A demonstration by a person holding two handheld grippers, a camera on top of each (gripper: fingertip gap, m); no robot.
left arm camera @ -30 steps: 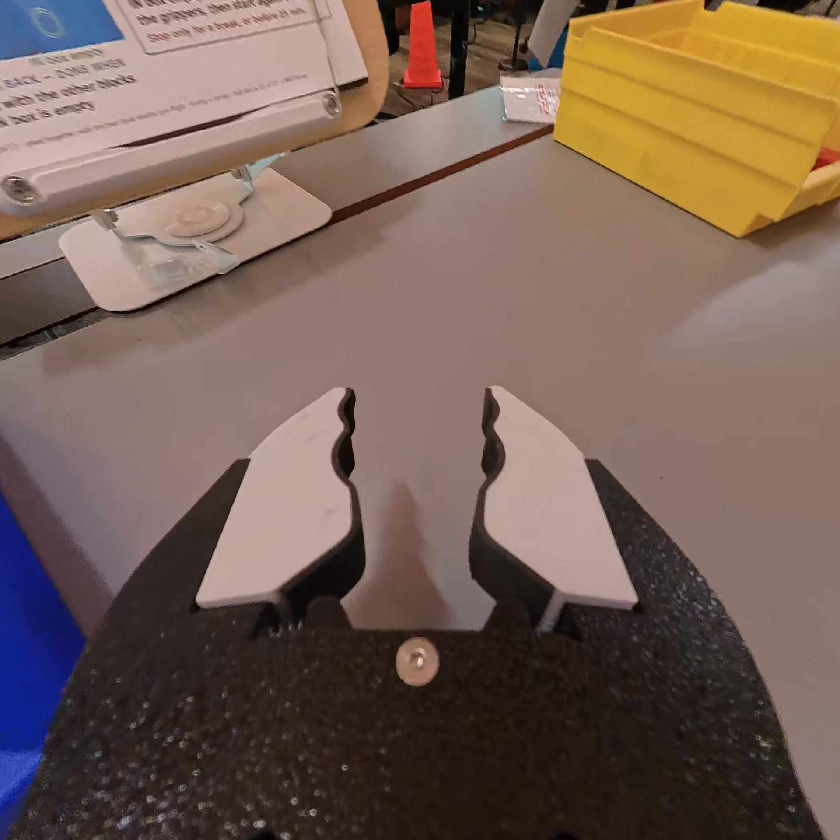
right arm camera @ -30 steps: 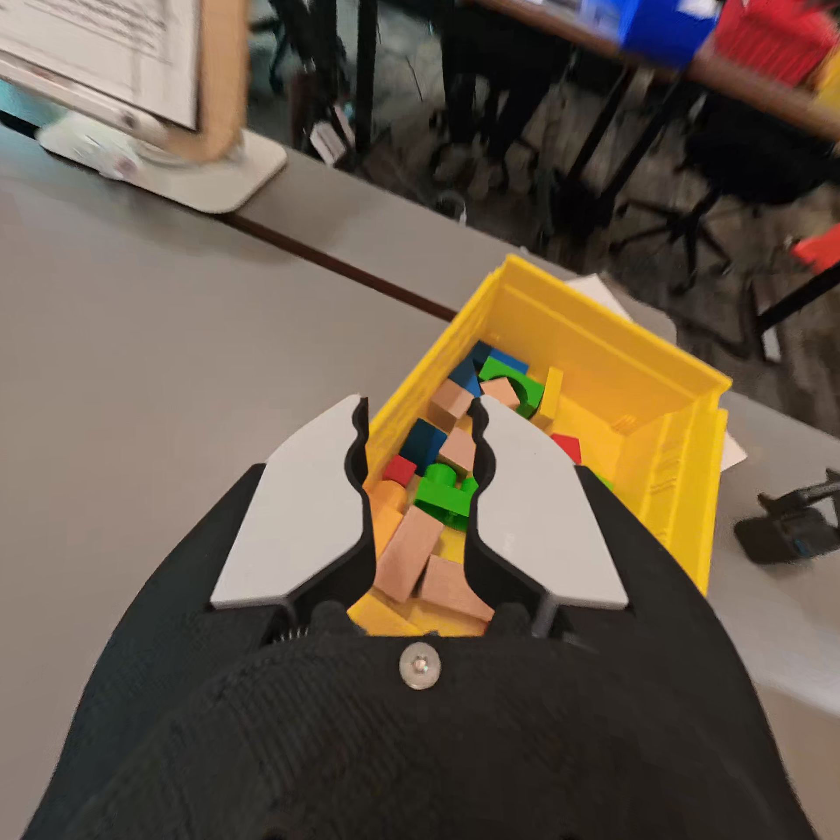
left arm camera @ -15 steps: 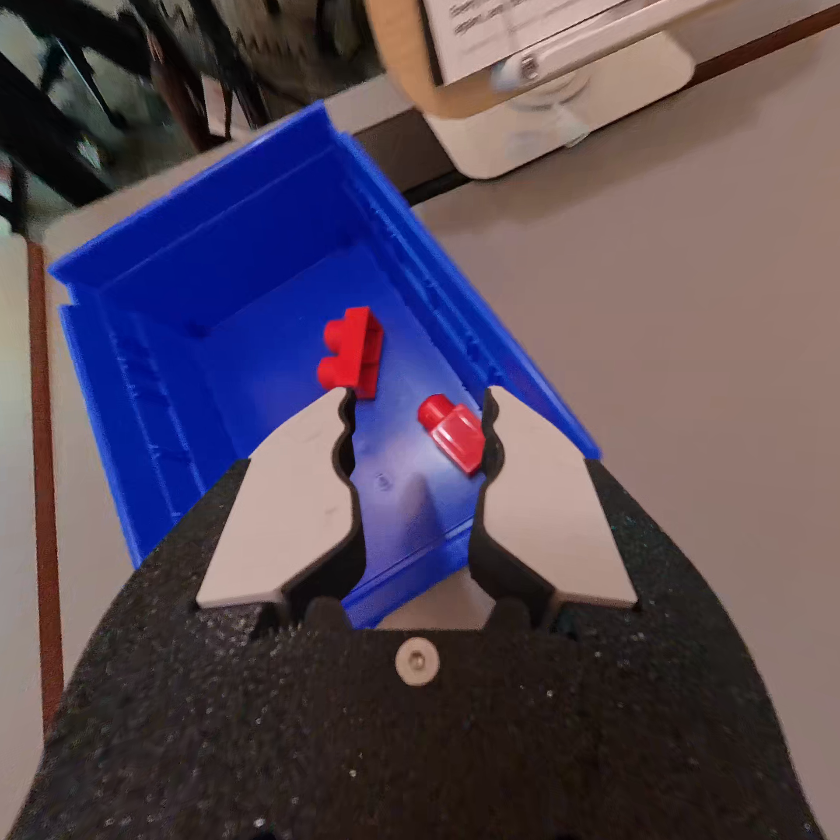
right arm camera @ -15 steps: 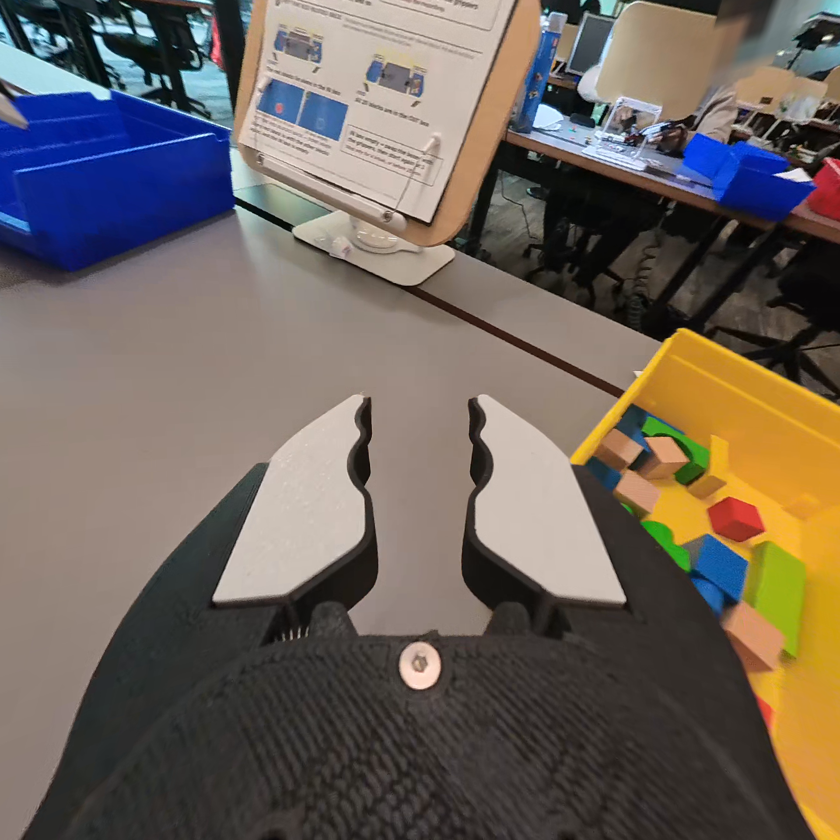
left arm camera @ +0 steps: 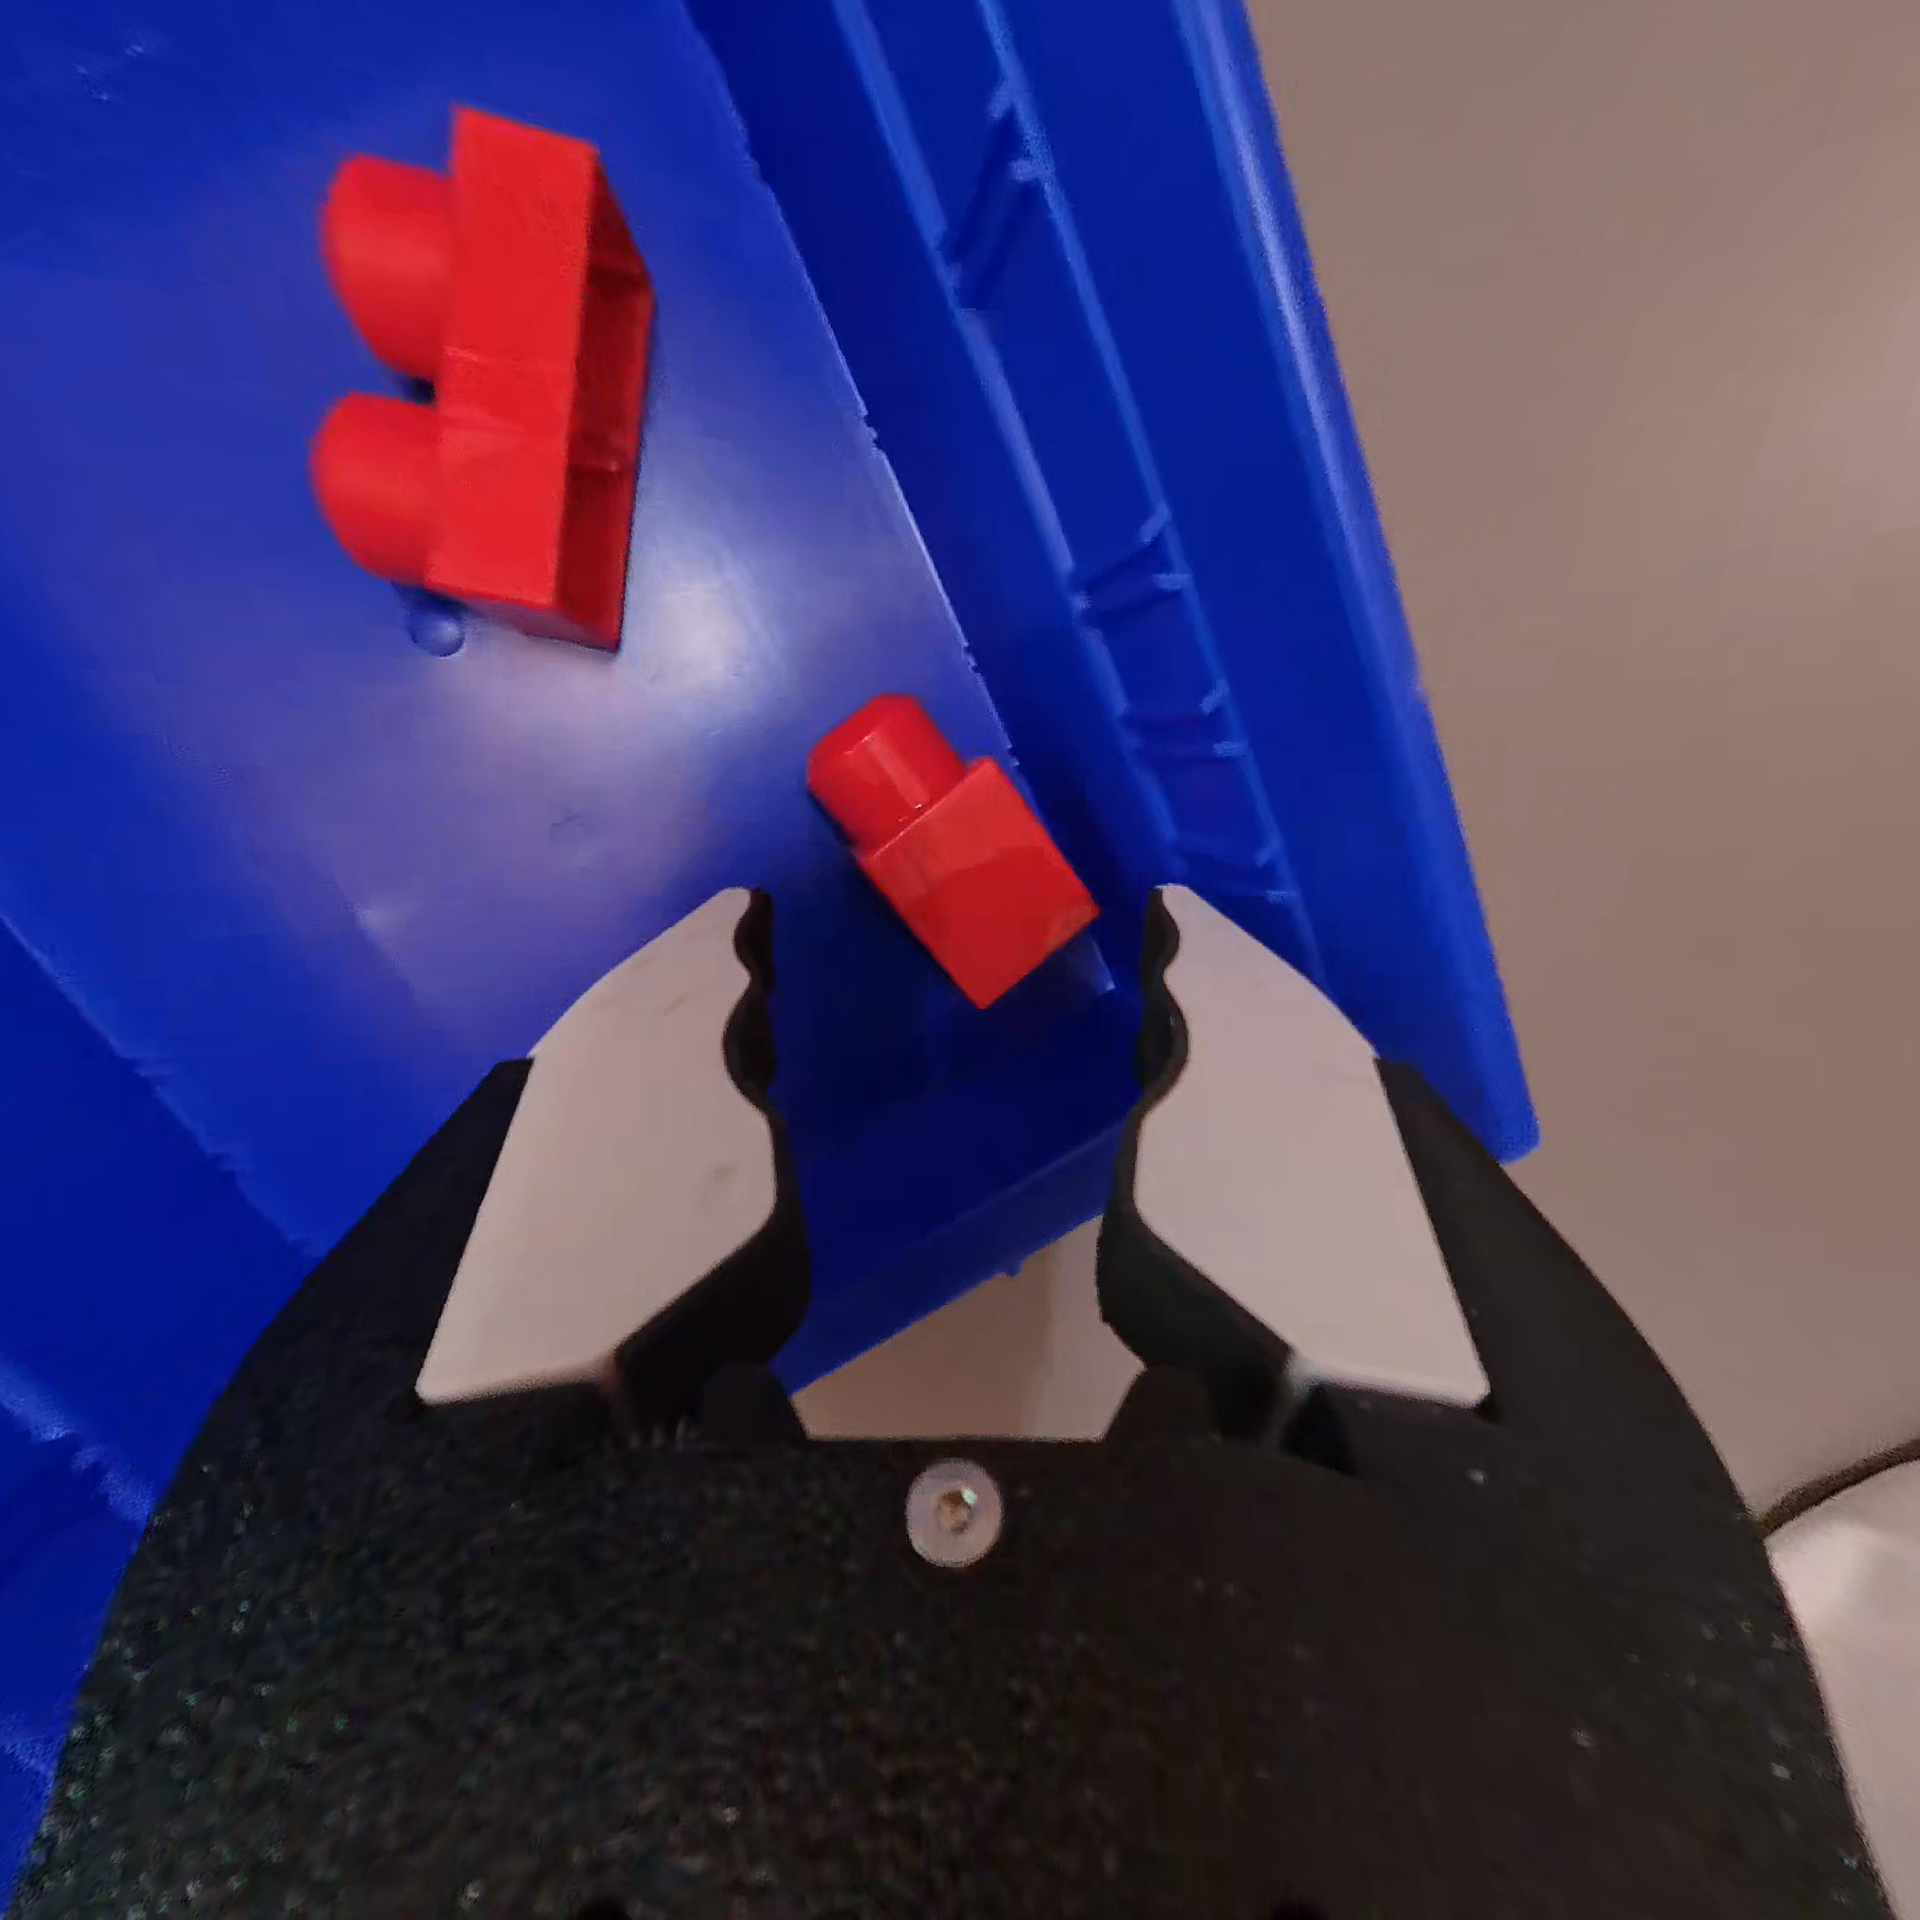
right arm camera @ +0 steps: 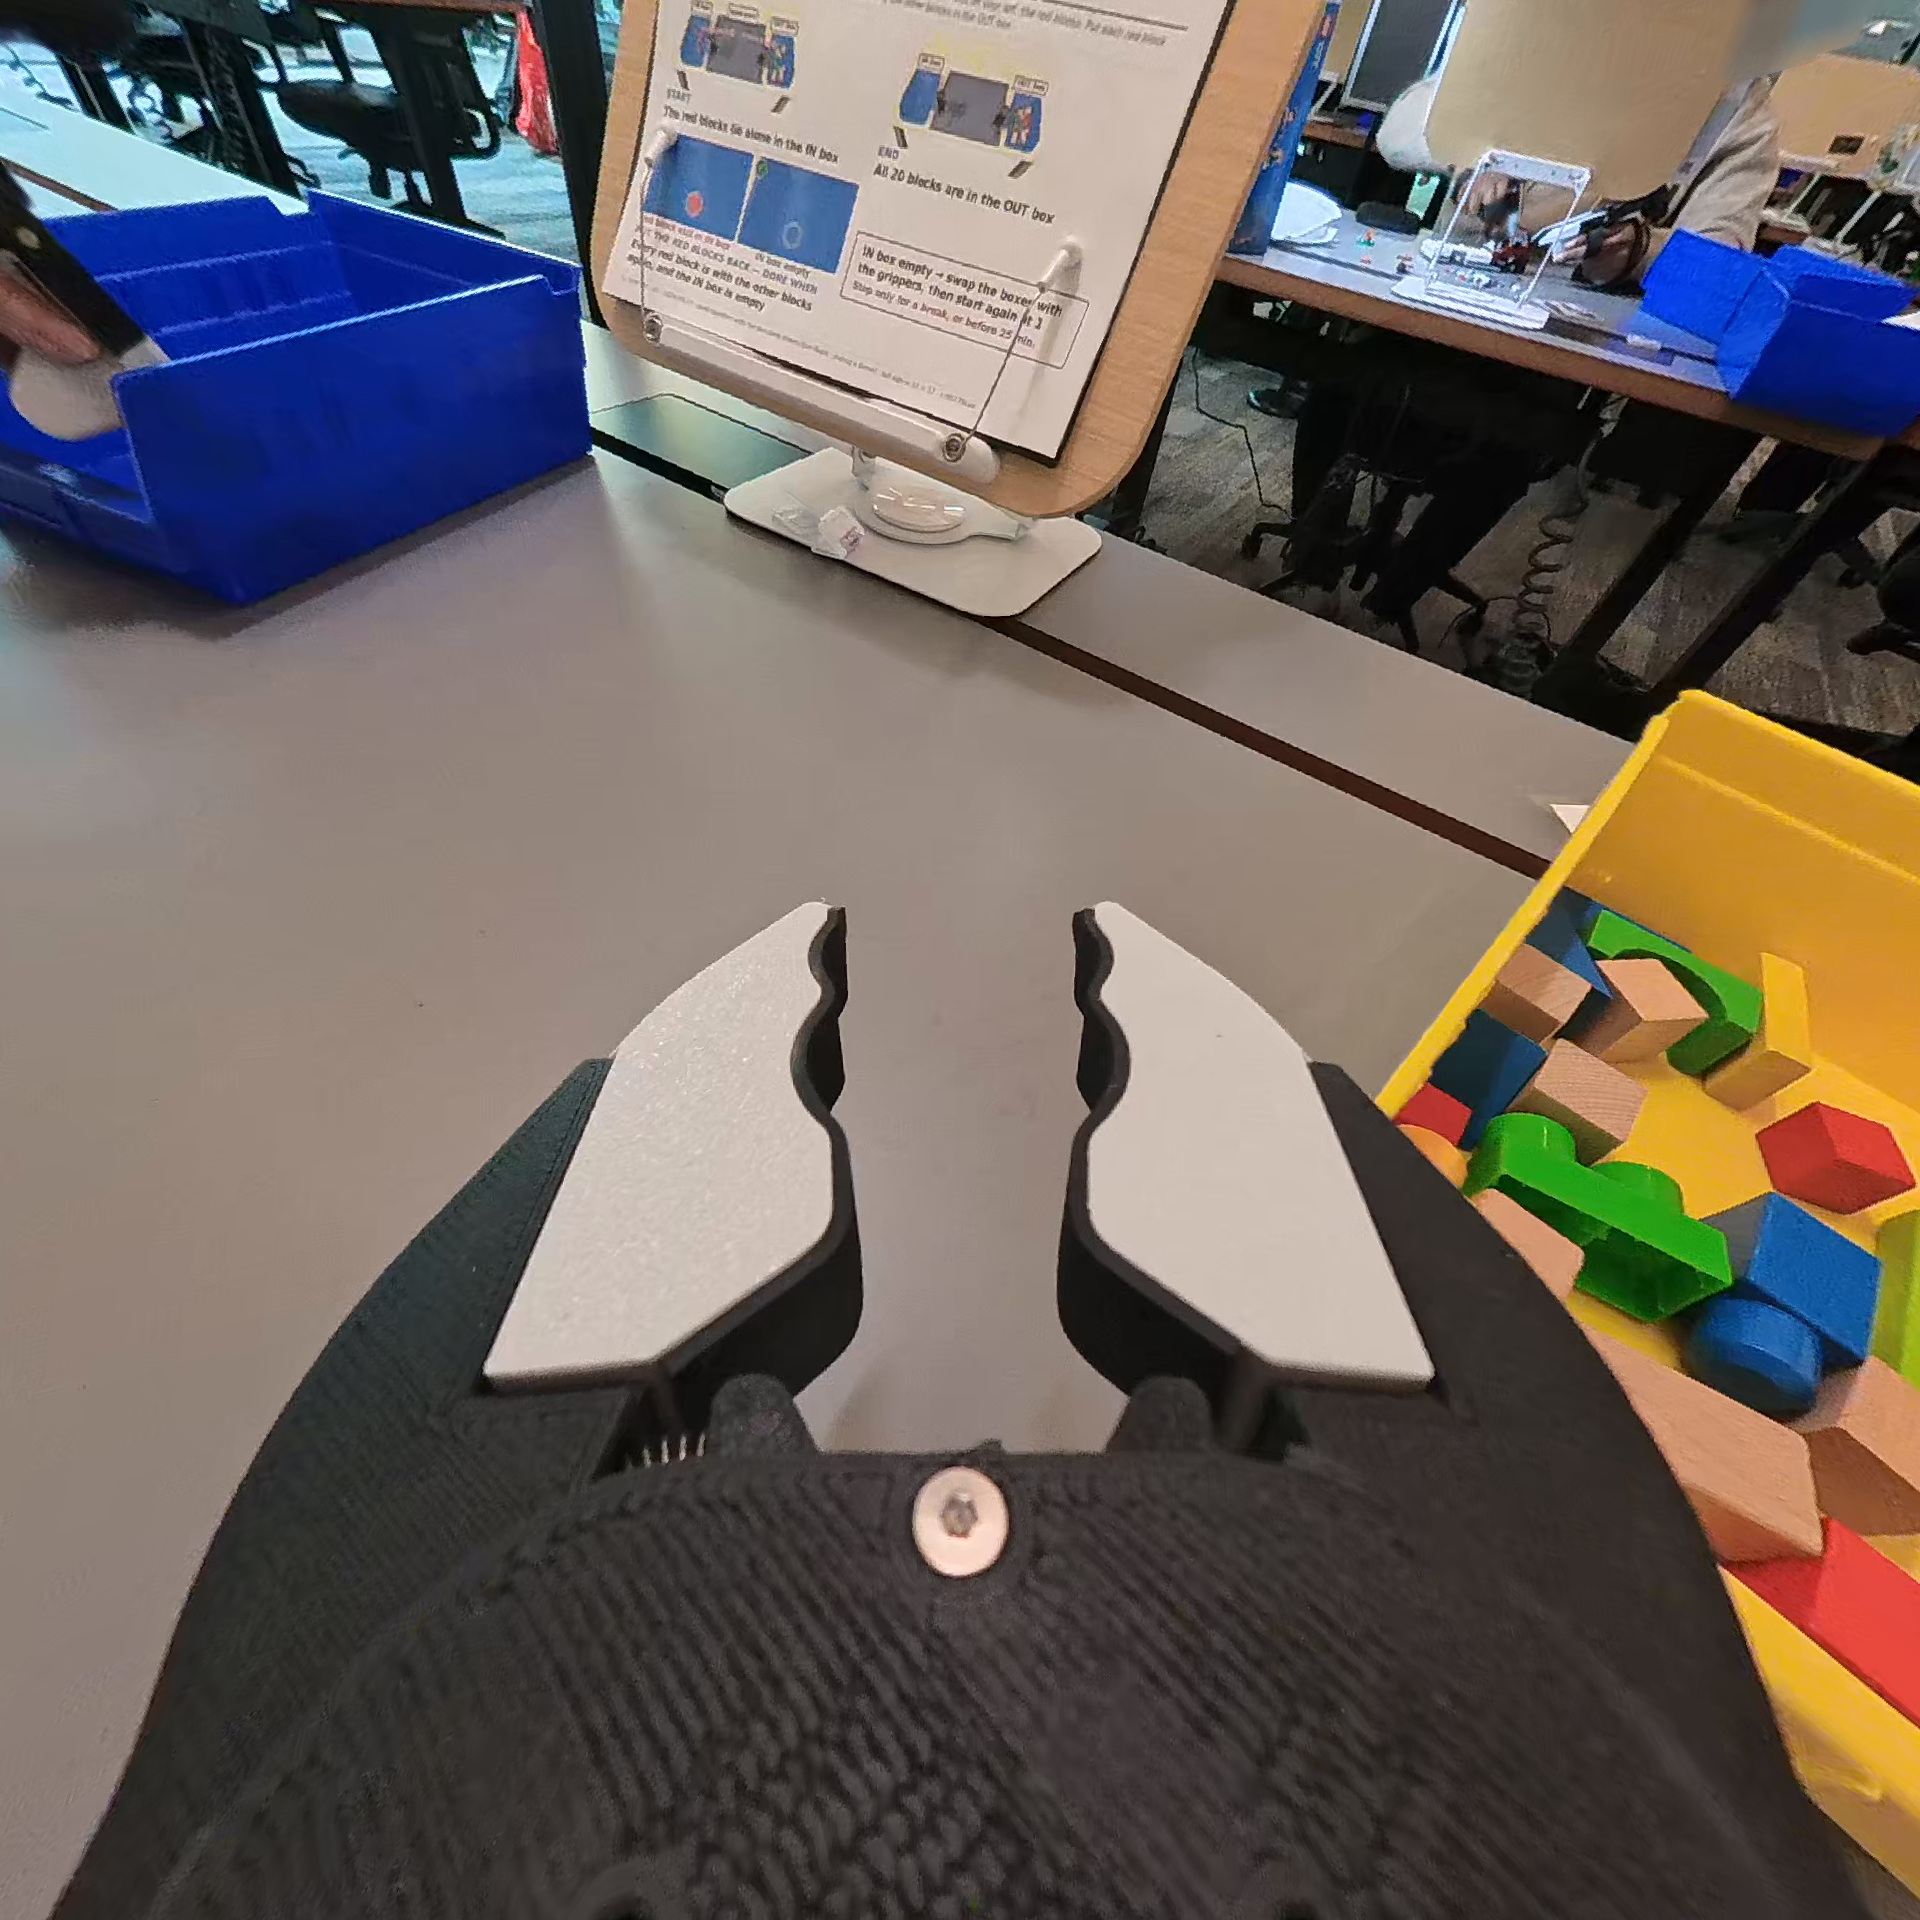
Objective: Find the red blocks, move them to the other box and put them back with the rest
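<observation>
Although both red pieces in the blue box [left arm camera: 260,831] look like light, hard plastic, they do not ask for the same grip. On the left lies the wider red block [left arm camera: 488,384] with two round studs, on its side and well apart from the fingers. Just ahead of the left gripper [left arm camera: 956,935] lies the smaller red block [left arm camera: 966,883], with one stud, near the box's right wall. The gripper's fingers stand wide open and touch nothing. I judge the glossy surface a little slippery, so the flat sides of the square body are the better place to hold, not the round stud. The wall so near may leave little room for the right finger.

Further right, the right gripper [right arm camera: 956,935] hovers over the grey table [right arm camera: 520,831], fingers apart, holding nothing. Beside it the yellow box [right arm camera: 1766,810] holds mixed wooden and plastic blocks, some red ones among them.

From the right wrist view the blue box's inside is hidden by its wall, the yellow box is cut off at the edge, and the left view is slightly blurred.
</observation>
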